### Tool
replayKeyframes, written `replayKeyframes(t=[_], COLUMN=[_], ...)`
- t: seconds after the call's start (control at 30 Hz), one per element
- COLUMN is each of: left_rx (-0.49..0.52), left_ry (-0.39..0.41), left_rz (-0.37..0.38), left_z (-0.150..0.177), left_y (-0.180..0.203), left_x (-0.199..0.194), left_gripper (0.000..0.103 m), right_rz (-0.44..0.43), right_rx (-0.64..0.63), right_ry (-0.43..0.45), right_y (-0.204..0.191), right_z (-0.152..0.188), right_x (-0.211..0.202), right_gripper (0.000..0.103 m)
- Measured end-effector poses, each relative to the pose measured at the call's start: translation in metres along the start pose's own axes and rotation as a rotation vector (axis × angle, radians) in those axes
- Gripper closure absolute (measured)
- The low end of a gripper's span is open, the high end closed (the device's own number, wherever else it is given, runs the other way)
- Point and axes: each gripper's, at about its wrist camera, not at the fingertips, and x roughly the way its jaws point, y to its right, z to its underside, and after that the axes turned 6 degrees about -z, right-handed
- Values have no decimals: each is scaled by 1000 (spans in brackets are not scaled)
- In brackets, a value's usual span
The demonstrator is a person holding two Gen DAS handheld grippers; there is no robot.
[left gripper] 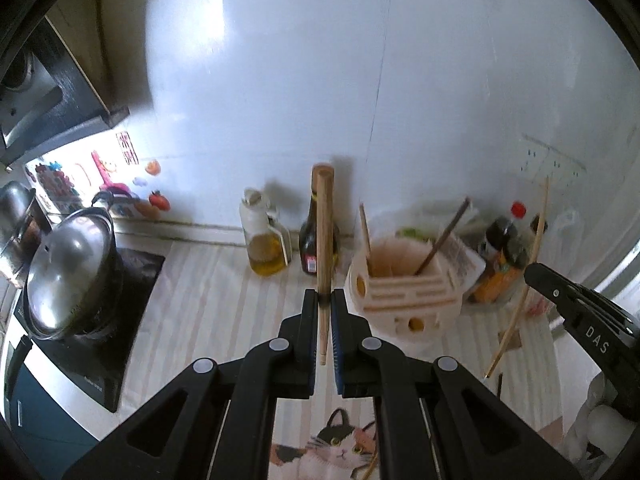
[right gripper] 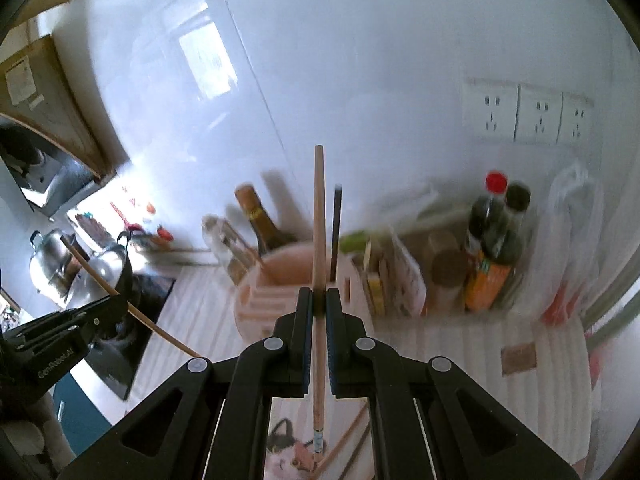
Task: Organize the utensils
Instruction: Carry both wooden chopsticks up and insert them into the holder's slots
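Left wrist view: the left gripper (left gripper: 325,300) pinches a round wooden chopstick (left gripper: 324,240) upright, the slatted wooden utensil holder (left gripper: 404,292) at three o'clock. Right wrist view: the right gripper (right gripper: 319,300), tilted down, clamps a slim wooden stick (right gripper: 319,240) before that holder (right gripper: 280,280) at twelve.

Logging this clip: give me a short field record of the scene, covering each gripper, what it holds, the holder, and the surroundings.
left gripper: shut on a wooden chopstick, held upright
right gripper: shut on a second wooden chopstick, also upright
utensil holder: pale, slotted, on the striped counter; already holds one light and one dark stick
behind holder: oil bottle, dark bottle
left side: lidded steel pot on a black cooktop
right side: red-capped bottle, wall sockets
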Motion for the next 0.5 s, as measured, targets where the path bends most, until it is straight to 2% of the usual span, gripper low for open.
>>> replayKeyframes(t=[0.2, 0.5], left_rx=[-41, -97], left_ry=[54, 77], left_rz=[-7, 34], left_z=[-25, -62], left_y=[3, 15], left_x=[-12, -10], left_gripper=[99, 99], right_rz=[12, -8], right_rx=[-22, -7], right_ry=[55, 121], right_y=[-5, 0], right_z=[-29, -69], right_x=[-9, -1], right_gripper=[97, 97])
